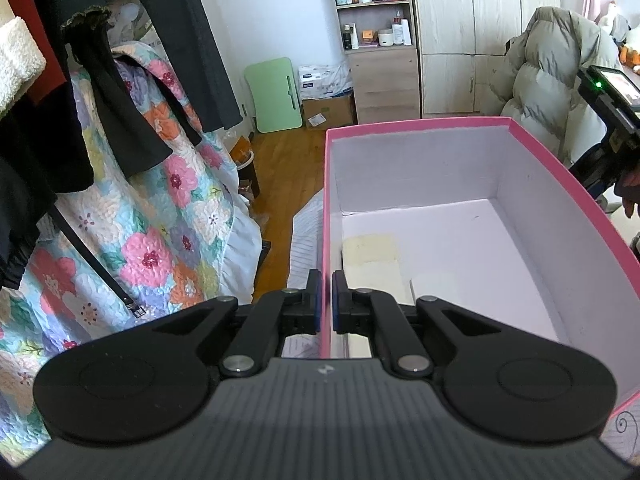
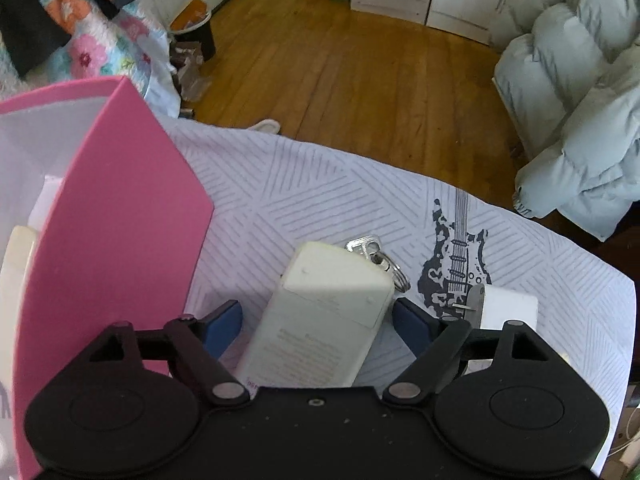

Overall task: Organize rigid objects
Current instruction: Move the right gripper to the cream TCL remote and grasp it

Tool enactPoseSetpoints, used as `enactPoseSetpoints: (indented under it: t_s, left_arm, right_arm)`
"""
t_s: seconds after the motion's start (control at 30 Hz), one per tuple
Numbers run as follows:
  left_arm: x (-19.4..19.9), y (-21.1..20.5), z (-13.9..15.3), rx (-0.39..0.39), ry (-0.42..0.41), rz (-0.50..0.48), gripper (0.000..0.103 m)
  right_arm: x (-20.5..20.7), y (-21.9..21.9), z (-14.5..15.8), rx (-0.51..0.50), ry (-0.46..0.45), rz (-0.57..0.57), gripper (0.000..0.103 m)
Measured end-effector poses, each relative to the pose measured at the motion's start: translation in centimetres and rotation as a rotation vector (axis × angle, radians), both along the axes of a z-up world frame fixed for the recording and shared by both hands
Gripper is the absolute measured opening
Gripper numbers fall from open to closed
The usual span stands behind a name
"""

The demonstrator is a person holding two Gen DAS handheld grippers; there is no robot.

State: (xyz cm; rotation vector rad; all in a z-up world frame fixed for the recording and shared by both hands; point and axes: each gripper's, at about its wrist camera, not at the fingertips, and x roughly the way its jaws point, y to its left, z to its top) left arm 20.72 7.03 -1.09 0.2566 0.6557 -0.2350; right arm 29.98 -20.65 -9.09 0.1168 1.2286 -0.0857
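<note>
Left gripper [image 1: 326, 300]: lower centre of the left wrist view; its blue-padded fingers [image 1: 316, 300] are pinched on the near left wall of the pink box [image 1: 560, 184], one finger outside the wall and one inside.
Pink box: fills the right half of the left wrist view, open at the top, pink outside and white inside; in the right wrist view its pink side stands at the left of the frame.
Box contents: a cream flat item [image 1: 370, 258] lies on the box floor near the left wall, just past the inner finger; a white flat piece [image 1: 434, 288] lies beside it to the right.
Right gripper [image 2: 318, 324]: lower centre of the right wrist view; fingers spread wide, touching nothing, one on each side of the cream remote [image 2: 324, 320].
Cream remote: lies back-side up on the striped cloth [image 2: 280, 184], between the open fingers, centre of the frame.
Keys [image 2: 378, 256]: on a ring, just beyond the remote's far right corner, touching or nearly so.
White block [image 2: 508, 306]: on the cloth at the right of the right finger, near a printed guitar [image 2: 456, 256].
Surroundings: wooden floor [image 2: 360, 60] across the top of the right wrist view; a grey puffer jacket [image 2: 580, 100] at upper right.
</note>
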Motion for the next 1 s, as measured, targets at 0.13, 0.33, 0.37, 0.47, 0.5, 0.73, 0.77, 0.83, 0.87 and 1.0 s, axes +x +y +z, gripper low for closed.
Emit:
enactPoseSetpoints:
  t_s: [0.13,0.33,0.37,0.47,0.5,0.73,0.77,0.83,0.87,1.0]
  left_arm:
    - [0.1,0.1,0.0,-0.001,0.001,0.002,0.004]
    - [0.1,0.2,0.0,-0.010,0.004,0.004,0.004]
    - [0.1,0.3,0.1,-0.015,0.005,0.005,0.004]
    - [0.1,0.4,0.1,-0.015,0.004,0.006,0.004]
    - [0.2,0.4,0.1,-0.014,0.006,0.006,0.004]
    - [0.2,0.1,0.0,0.002,0.005,0.007,0.004]
    - [0.2,0.0,0.0,0.006,0.004,0.008,0.004]
    - [0.1,0.0,-0.1,0.010,0.004,0.009,0.004]
    - [0.1,-0.1,-0.1,0.012,0.006,0.010,0.004]
    - [0.0,-0.3,-0.2,0.021,0.005,0.013,0.004]
  right_arm:
    - [-0.6,-0.1,0.1,-0.010,-0.033,-0.031,0.075]
    - [-2.0,-0.7,0.4,0.036,-0.072,-0.023,0.069]
    - [-2.4,-1.1,0.4,0.055,-0.080,-0.031,0.068]
    - [-3.5,-2.5,0.5,0.145,-0.100,-0.047,0.068]
    - [-4.0,-2.8,0.7,0.167,-0.113,-0.052,0.068]
    - [-8.1,-3.9,3.6,0.270,-0.272,-0.047,0.066]
    - [-8.7,-3.9,4.0,0.279,-0.297,-0.046,0.065]
    - [-10.0,-4.0,4.9,0.291,-0.351,-0.035,0.064]
    - [-10.5,-4.1,5.3,0.292,-0.375,-0.029,0.063]
    - [-13.1,-4.2,6.0,0.295,-0.454,-0.004,0.061]
